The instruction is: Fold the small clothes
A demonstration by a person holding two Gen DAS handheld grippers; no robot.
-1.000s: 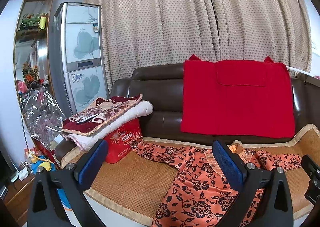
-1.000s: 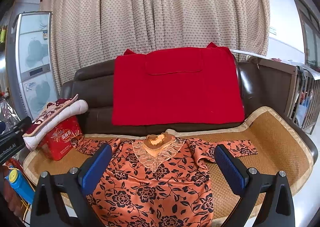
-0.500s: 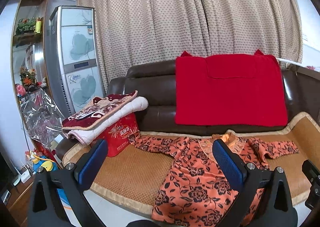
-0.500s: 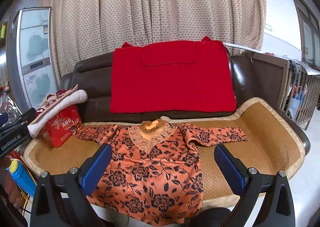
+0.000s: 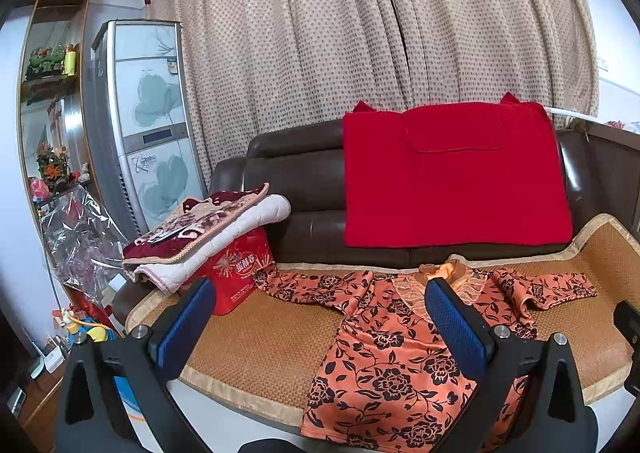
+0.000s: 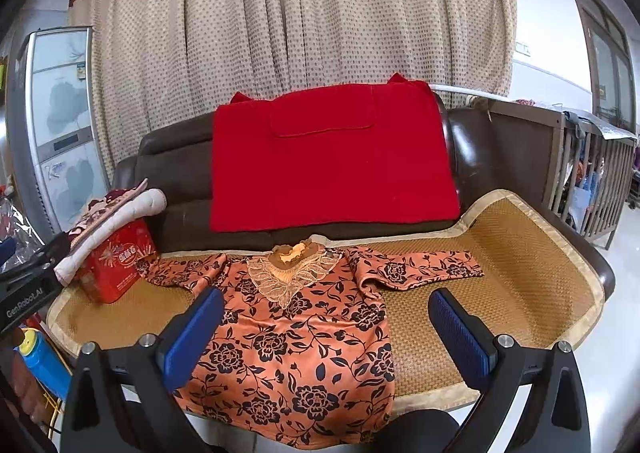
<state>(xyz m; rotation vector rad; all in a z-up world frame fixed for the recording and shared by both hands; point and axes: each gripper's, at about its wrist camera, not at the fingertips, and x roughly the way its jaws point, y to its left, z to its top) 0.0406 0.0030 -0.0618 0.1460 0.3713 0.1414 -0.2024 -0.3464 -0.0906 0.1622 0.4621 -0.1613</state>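
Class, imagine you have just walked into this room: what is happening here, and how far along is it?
A person holds a two-finger gripper in each hand, facing a sofa. An orange floral top lies spread flat on the woven mat, sleeves out, not yet folded. The left gripper and right gripper are both open, holding nothing. A red cloth drapes the sofa back.

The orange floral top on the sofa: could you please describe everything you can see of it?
The orange floral top is a long-sleeved garment, orange with black roses and leaves, in a smooth, slightly shiny-looking fabric. It has a lace-trimmed V neckline. It lies flat, front up, on the woven mat, neckline toward the sofa back, hem hanging over the front edge. Both sleeves are spread out; one reaches toward the red box. Neither hand-held gripper touches it.
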